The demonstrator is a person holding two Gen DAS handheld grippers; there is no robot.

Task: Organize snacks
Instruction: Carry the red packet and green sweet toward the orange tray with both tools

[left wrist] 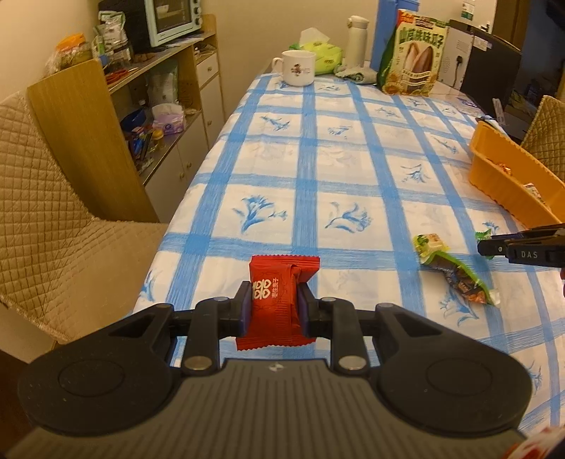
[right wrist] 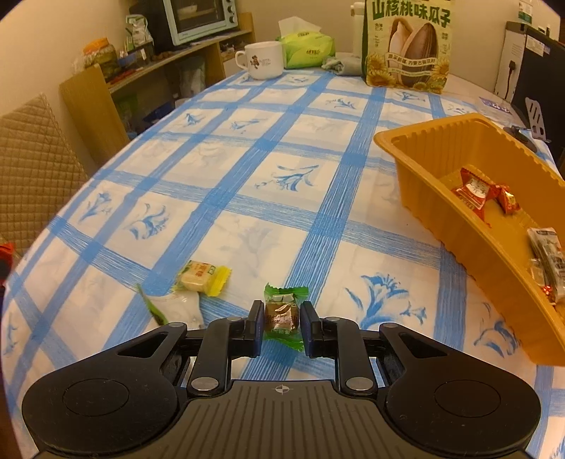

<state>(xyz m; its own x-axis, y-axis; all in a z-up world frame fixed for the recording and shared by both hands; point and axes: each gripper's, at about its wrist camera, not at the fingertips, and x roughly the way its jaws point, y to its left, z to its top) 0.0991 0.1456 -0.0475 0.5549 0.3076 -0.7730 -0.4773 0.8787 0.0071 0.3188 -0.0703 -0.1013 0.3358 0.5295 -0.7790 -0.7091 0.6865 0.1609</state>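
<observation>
Red foil identifies the snack packet clamped upright between the narrow-set jaws of the left gripper, above the near edge of the blue-and-white checked tablecloth. The right gripper frames a green-wrapped candy; its jaws stand just beside the wrapper on either side, and whether the pads press it cannot be told. In the left wrist view the right gripper enters from the right edge, its tip near a green-ended packet lying flat on the cloth. In the right wrist view a yellow-wrapped candy lies to the left of the gripper, touching a clear packet with green trim. An orange plastic tray sits on the right side of the table and contains red-wrapped candies and a pale wrapped bar. At the far end stand a white mug, a green tissue pack, and a tall sunflower-seed bag. A toaster oven rests on the wooden shelf unit to the left, beside a quilted chair.
</observation>
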